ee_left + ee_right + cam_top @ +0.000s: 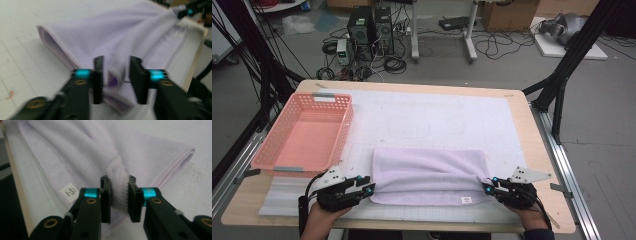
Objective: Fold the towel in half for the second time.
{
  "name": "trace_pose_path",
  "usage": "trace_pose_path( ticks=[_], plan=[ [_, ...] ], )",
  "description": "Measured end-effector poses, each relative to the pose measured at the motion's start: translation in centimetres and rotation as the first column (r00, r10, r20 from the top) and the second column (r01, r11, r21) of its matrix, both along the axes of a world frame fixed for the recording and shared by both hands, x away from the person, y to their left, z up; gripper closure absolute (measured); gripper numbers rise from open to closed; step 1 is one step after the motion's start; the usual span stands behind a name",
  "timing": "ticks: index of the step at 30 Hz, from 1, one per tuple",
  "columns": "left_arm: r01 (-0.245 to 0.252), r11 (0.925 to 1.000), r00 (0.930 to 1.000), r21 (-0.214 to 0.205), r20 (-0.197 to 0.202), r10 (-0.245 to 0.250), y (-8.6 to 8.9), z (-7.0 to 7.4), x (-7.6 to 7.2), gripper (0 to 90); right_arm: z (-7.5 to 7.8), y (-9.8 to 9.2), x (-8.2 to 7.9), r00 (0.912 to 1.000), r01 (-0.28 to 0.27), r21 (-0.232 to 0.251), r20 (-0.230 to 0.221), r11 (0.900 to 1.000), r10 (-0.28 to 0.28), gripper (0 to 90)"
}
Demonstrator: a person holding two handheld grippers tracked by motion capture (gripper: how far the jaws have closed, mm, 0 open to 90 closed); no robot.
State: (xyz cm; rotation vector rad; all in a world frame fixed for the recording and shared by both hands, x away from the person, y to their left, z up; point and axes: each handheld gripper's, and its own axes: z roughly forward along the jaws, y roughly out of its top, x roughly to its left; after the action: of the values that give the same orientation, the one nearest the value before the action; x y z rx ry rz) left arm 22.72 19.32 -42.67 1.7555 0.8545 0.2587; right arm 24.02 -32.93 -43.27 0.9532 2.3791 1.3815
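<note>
Folded lilac towel [429, 175] lies on the white mat [437, 120], near the table's front edge – pink basket [304, 135] just to its left. Left gripper [368, 186] at the towel's left end, jaws parted w/ cloth loose between them. Right gripper [488, 186] at the right end – jaws pinch a bunched fold of the towel.

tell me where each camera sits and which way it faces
high view: above the person's side, looking forward and down on the folded lilac terry towel, pink plastic basket and both forearms.
left gripper view: rides the left tool, looking along its parted jaws at a blurred towel end.
right gripper view: rides the right tool, jaws either side of a bunched towel corner.
shared: the towel appears in all three; the left gripper view also catches the right tool far off.
</note>
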Motion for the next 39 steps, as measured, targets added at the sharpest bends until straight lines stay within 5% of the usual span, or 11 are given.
trace_pose_path(
  ticks=[4,8,13,18,24,27,29,32,33,36,39],
  plan=[
    [-0.047,0.9950,0.9984,-0.089,0.028,0.049,0.6,1.0,0.6,50.6,1.2,-1.1,-0.2,0.9994,0.030,0.062,-0.016,0.9976,-0.029,63.7],
    [-0.033,0.9970,0.9994,-0.070,-0.012,0.033,-0.3,0.5,1.5,47.9,2.5,-2.0,-0.1,0.9936,0.110,0.140,0.008,0.9839,-0.112,60.8],
    [0.033,0.9993,0.9969,-0.019,-0.070,-0.034,-2.1,-0.6,1.8,47.5,1.2,-0.2,0.7,0.9919,0.126,0.054,0.006,0.9905,-0.127,61.1],
    [0.060,0.9982,0.9942,0.003,-0.090,-0.059,-2.3,-1.0,2.0,52.9,0.7,0.4,1.7,0.9852,0.170,0.056,0.017,0.9839,-0.171,64.2],
    [0.129,0.9854,0.9847,0.111,-0.131,-0.114,-2.5,-1.6,1.2,81.3,-0.2,1.6,1.8,0.9966,0.059,-0.028,-0.057,0.9979,-0.060,73.3],
    [0.164,0.9788,0.9783,0.122,-0.147,-0.146,-2.3,-1.3,0.6,81.8,-0.6,1.6,1.0,0.9961,0.001,-0.096,-0.088,0.9954,-0.009,74.0],
    [0.168,0.9787,0.9756,0.118,-0.162,-0.148,-2.1,-1.1,0.5,72.2,-0.7,1.4,0.3,0.9945,-0.023,-0.107,-0.104,0.9940,0.012,73.6],
    [0.107,0.9925,0.9841,0.059,-0.149,-0.097,-1.2,0.0,0.3,47.1,-0.5,1.0,-0.6,0.9923,-0.049,-0.126,-0.119,0.9908,0.034,73.4],
    [0.107,0.9925,0.9841,0.059,-0.149,-0.097,-1.2,0.0,0.3,45.2,-0.4,0.8,-0.7,0.9925,-0.048,-0.128,-0.117,0.9906,0.033,73.1],
    [0.026,0.9987,0.9978,-0.043,-0.060,-0.029,-1.0,1.0,0.5,42.5,0.2,0.3,-0.9,0.9965,-0.016,-0.087,-0.083,0.9961,0.009,69.8],
    [-0.013,0.9999,0.9987,0.002,-0.050,0.013,-2.3,0.7,1.4,51.1,0.6,0.6,-0.6,0.9985,0.049,-0.032,-0.022,0.9983,-0.050,63.4]
  ],
)
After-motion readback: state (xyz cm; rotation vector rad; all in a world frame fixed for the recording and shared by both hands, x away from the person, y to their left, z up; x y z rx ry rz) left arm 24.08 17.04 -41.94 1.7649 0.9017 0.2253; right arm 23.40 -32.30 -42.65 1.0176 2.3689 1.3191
